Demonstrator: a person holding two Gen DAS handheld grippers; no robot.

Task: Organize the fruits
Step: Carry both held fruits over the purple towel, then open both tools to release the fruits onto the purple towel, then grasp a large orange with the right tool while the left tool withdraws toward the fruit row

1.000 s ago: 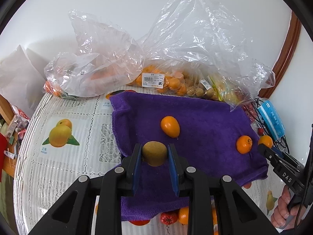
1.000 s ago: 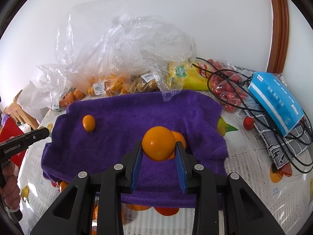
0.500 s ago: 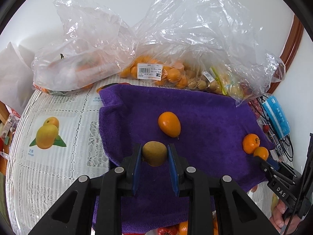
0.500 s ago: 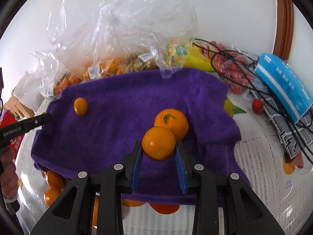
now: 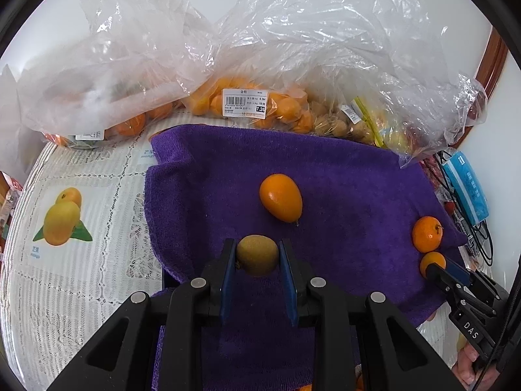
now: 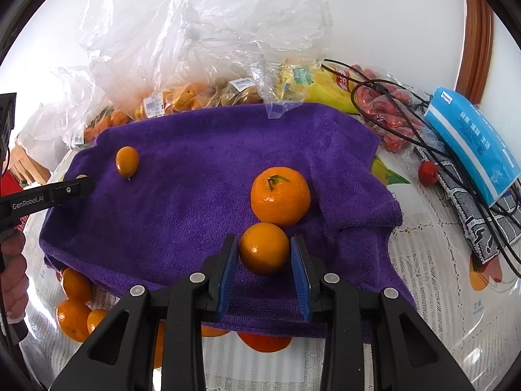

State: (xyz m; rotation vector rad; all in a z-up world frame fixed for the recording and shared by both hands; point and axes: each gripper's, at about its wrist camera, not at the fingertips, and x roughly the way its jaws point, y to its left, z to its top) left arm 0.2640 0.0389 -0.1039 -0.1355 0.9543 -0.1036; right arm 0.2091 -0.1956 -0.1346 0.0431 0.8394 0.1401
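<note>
The left gripper point(image 5: 257, 255) is clamped on a small brownish-green kiwi point(image 5: 257, 254), its blue pads pressed against both sides of the fruit, low over the near part of a purple towel point(image 5: 342, 179) spread across the table. From the kiwi, an oval orange kumquat point(image 5: 280, 197) lies on the towel at about 1 o'clock, close by. At 3 o'clock, near the towel's right edge, sits a tangerine point(image 5: 427, 234) with a stem, and just below it the right gripper point(image 6: 264, 251) comes in from the lower right corner of the left wrist view, carrying a small orange point(image 6: 264, 248). In the right wrist view that gripper's jaws are closed on the small orange, pads against its sides, and the fruit appears to be touching or nearly touching the tangerine at 12 o'clock; contact cannot be confirmed. Beyond the towel's far edge, at 12 o'clock, clear plastic bags point(image 5: 293, 49) hold more orange fruit and pale round fruit, one with a white price label point(image 5: 244, 107). A blue packet point(image 6: 472, 143) rests on tangled black cables point(image 6: 407, 120) at 2 o'clock in the right wrist view, and loose oranges point(image 6: 75, 303) lie on the lace-patterned tablecloth point(image 5: 81, 277) at 8 o'clock, by the towel's near left edge.
</note>
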